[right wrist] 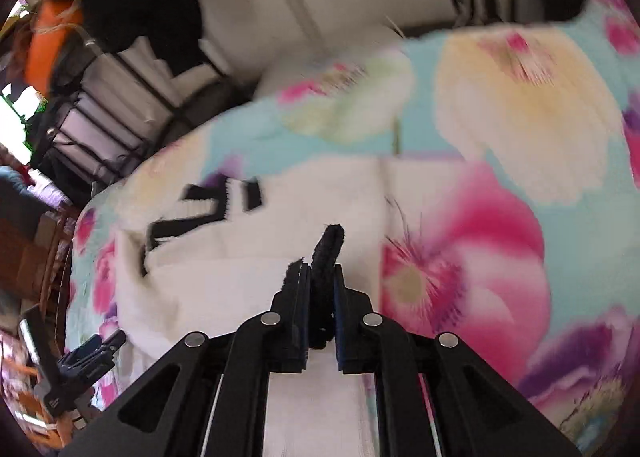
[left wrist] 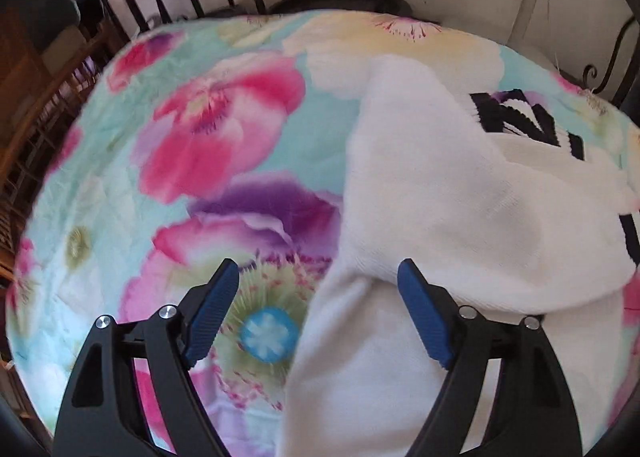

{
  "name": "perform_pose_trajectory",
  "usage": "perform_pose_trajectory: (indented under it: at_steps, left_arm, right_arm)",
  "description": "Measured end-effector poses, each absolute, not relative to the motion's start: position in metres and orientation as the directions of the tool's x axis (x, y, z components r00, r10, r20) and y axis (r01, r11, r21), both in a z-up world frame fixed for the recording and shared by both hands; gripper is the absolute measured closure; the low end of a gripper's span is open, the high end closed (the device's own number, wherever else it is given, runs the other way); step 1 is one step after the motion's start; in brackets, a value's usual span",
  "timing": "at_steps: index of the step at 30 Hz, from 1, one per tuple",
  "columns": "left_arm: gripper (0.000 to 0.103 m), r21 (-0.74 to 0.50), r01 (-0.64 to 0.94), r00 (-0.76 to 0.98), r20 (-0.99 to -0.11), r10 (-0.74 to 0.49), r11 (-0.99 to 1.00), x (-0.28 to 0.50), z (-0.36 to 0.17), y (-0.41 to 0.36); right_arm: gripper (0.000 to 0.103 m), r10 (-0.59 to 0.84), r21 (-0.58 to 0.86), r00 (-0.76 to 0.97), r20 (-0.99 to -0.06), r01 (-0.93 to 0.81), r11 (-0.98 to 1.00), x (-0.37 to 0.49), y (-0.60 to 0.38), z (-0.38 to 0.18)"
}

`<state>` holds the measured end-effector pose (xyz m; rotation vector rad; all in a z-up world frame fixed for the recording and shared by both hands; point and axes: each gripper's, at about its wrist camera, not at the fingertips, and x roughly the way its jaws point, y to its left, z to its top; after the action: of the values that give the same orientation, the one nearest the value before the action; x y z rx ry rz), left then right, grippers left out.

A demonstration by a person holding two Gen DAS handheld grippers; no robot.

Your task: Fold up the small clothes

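We are holding the left gripper (left wrist: 318, 277) wide apart, gripping nothing, over the white sweater (left wrist: 460, 209) | right gripper (right wrist: 322, 277) is clamping its black trim (right wrist: 328, 253) | sweater is lying on the floral bedspread (left wrist: 180, 145).

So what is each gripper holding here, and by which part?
Right gripper pinches the white garment's black trim; left gripper is open, holding nothing.

White knit sweater (left wrist: 460, 193) with black lettering, partly folded, flat on floral bedspread (left wrist: 192, 145).
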<state>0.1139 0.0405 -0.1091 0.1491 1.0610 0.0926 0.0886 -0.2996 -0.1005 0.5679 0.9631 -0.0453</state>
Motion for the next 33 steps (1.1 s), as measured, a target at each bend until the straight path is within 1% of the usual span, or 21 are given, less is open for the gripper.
perform_pose_trajectory:
  at_steps: [1,4,5,6,7,8,9,10,12,13,16,18,20,21,22,23,25,26,27,29,33]
  left_arm:
    - [0.024,0.168,0.011,0.502,-0.854,0.14,0.986,0.113,-0.105,0.037]
    - [0.023,0.173,0.051,0.537,-0.835,0.119,0.984,0.115,-0.097,0.027]
    - [0.02,0.186,0.058,0.528,-0.84,0.128,0.981,0.118,-0.1,0.025]
    - [0.02,0.199,0.062,0.505,-0.852,0.141,0.978,0.121,-0.106,0.024]
    - [0.02,0.214,0.053,0.468,-0.868,0.165,0.975,0.124,-0.117,0.026]
    - [0.019,0.21,0.045,0.451,-0.877,0.167,0.977,0.126,-0.124,0.029]
    - [0.018,0.197,0.04,0.447,-0.88,0.159,0.98,0.125,-0.128,0.032]
    - [0.018,0.206,0.033,0.449,-0.877,0.169,0.978,0.124,-0.131,0.034]
    - [0.018,0.218,0.046,0.446,-0.878,0.175,0.975,0.124,-0.133,0.033]
    - [0.018,0.226,0.044,0.448,-0.875,0.183,0.973,0.124,-0.133,0.032]
    - [0.017,0.229,0.035,0.439,-0.878,0.191,0.973,0.125,-0.133,0.033]
    - [0.017,0.196,0.011,0.439,-0.882,0.171,0.981,0.125,-0.127,0.036]
    - [0.018,0.178,-0.001,0.481,-0.862,0.157,0.984,0.125,-0.112,0.035]
    - [0.018,0.172,0.012,0.496,-0.856,0.144,0.985,0.127,-0.107,0.033]
    - [0.018,0.169,0.027,0.502,-0.855,0.133,0.985,0.13,-0.104,0.029]
    - [0.018,0.174,0.041,0.503,-0.855,0.13,0.984,0.134,-0.104,0.026]
    - [0.018,0.214,0.056,0.504,-0.849,0.157,0.975,0.142,-0.11,0.021]
    - [0.018,0.246,0.058,0.502,-0.845,0.185,0.967,0.146,-0.116,0.019]
    - [0.016,0.281,0.056,0.488,-0.845,0.219,0.958,0.151,-0.123,0.02]
    - [0.004,0.314,0.054,0.485,-0.838,0.25,0.948,0.156,-0.136,0.029]
    - [0.004,0.265,0.07,0.488,-0.85,0.199,0.962,0.153,-0.143,0.052]
  right_arm:
    - [0.093,0.237,0.472,0.602,-0.762,0.267,0.84,0.088,-0.297,-0.094]
    - [0.094,0.289,0.5,0.706,-0.647,0.106,0.86,0.088,-0.272,-0.038]
    - [0.094,0.334,0.529,0.754,-0.566,0.021,0.848,0.085,-0.263,-0.01]
    - [0.094,0.346,0.525,0.78,-0.522,-0.026,0.85,0.081,-0.26,0.005]
    - [0.094,0.327,0.479,0.807,-0.491,-0.064,0.875,0.077,-0.255,0.018]
    - [0.094,0.266,0.395,0.823,-0.502,-0.056,0.917,0.075,-0.258,0.018]
    - [0.094,0.232,0.371,0.802,-0.55,-0.014,0.929,0.08,-0.265,0.004]
    - [0.094,0.202,0.393,0.732,-0.651,0.097,0.914,0.089,-0.286,-0.033]
    - [0.094,0.206,0.446,0.62,-0.757,0.261,0.856,0.093,-0.315,-0.088]
    - [0.094,0.212,0.451,0.578,-0.788,0.308,0.838,0.093,-0.322,-0.109]
    - [0.094,0.172,0.37,0.547,-0.819,0.275,0.888,0.096,-0.315,-0.114]
    - [0.093,0.164,0.353,0.543,-0.824,0.264,0.898,0.096,-0.312,-0.111]
    - [0.084,0.168,0.323,0.438,-0.883,0.308,0.895,0.098,-0.317,-0.128]
    - [0.066,0.176,0.32,0.389,-0.904,0.344,0.883,0.093,-0.321,-0.138]
    - [0.055,0.167,0.33,0.398,-0.902,0.387,0.861,0.086,-0.329,-0.14]
    - [0.056,0.15,0.34,0.42,-0.895,0.426,0.839,0.081,-0.335,-0.138]
    - [0.068,0.117,0.372,0.487,-0.866,0.469,0.801,0.076,-0.347,-0.121]
    - [0.07,0.122,0.398,0.525,-0.842,0.455,0.797,0.076,-0.348,-0.112]
    - [0.07,0.156,0.446,0.579,-0.8,0.4,0.801,0.078,-0.342,-0.098]
    - [0.07,0.254,0.489,0.617,-0.745,0.246,0.837,0.09,-0.313,-0.079]
    - [0.07,0.345,0.415,0.553,-0.758,0.001,0.91,0.127,-0.228,-0.077]
